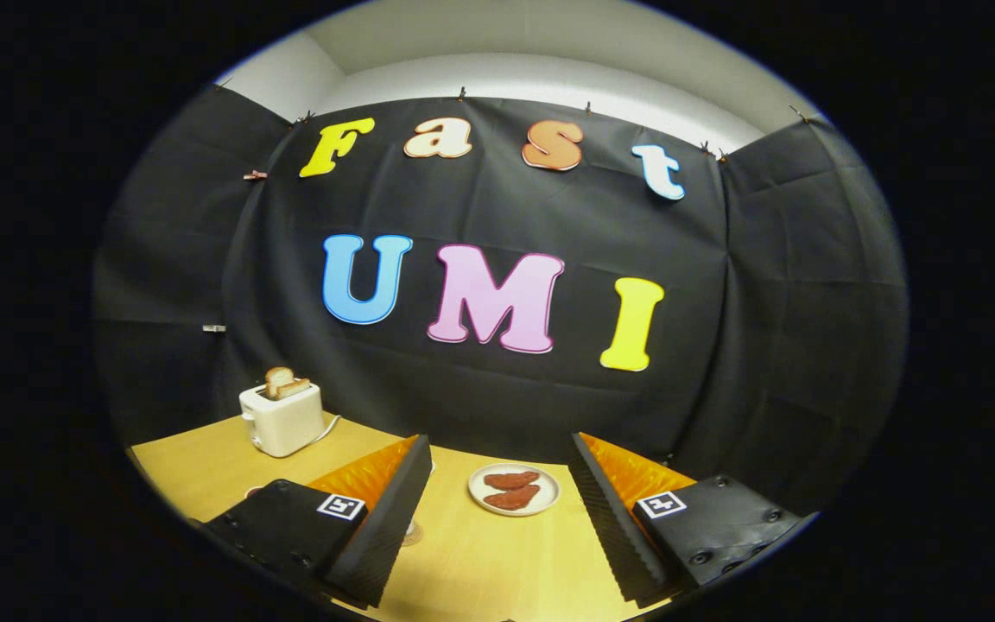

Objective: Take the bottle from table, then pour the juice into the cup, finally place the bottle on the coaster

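Observation:
My gripper (497,445) is open and held above the yellow table (480,561), with nothing between its fingers. A small round flat thing (413,534), perhaps the coaster, peeks out from behind the left finger (385,518) and is mostly hidden by it. A pale sliver (431,467) of something shows just past that finger's tip; I cannot tell what it is.
A white plate (514,489) with two reddish-brown pieces lies on the table just ahead, between the fingers. A white toaster (282,419) with bread sticking out stands at the back left, its cord trailing right. The booth's black cloth wall closes the table's far side.

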Action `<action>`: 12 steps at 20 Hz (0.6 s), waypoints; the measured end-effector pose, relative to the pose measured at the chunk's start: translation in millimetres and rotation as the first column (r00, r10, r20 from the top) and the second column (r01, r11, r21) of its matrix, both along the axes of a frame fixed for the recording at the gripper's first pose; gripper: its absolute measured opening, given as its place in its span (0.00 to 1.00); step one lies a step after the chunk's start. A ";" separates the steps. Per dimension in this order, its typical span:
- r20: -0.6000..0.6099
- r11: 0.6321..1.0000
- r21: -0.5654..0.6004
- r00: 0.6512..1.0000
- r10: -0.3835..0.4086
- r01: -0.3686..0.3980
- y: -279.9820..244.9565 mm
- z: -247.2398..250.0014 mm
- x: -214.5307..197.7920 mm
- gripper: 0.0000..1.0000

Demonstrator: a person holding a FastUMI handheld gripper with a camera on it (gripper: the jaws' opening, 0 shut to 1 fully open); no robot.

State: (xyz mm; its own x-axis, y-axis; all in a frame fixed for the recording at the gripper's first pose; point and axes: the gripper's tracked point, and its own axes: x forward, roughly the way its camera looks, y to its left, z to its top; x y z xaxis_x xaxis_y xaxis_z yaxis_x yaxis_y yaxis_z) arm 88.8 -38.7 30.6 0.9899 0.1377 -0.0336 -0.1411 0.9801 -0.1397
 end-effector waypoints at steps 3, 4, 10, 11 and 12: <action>0.009 0.999 0.002 0.999 -0.053 0.053 -8.9 10.8 -36.0 0.97; 0.000 0.997 0.005 0.997 -0.080 0.080 -13.7 9.6 -49.4 0.97; -0.052 0.986 0.035 0.986 -0.158 0.160 -15.4 -4.8 -117.3 0.97; -0.051 0.984 0.052 0.984 -0.168 0.170 -15.3 -3.5 -123.5 0.97; -0.050 0.982 0.070 0.984 -0.170 0.173 -13.9 -2.7 -127.7 0.97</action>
State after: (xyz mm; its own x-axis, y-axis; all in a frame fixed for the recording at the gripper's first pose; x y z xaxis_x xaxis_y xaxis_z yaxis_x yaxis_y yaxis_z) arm -38.9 -52.6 27.8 0.9968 -0.0304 -0.0734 0.0257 0.9976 -0.0636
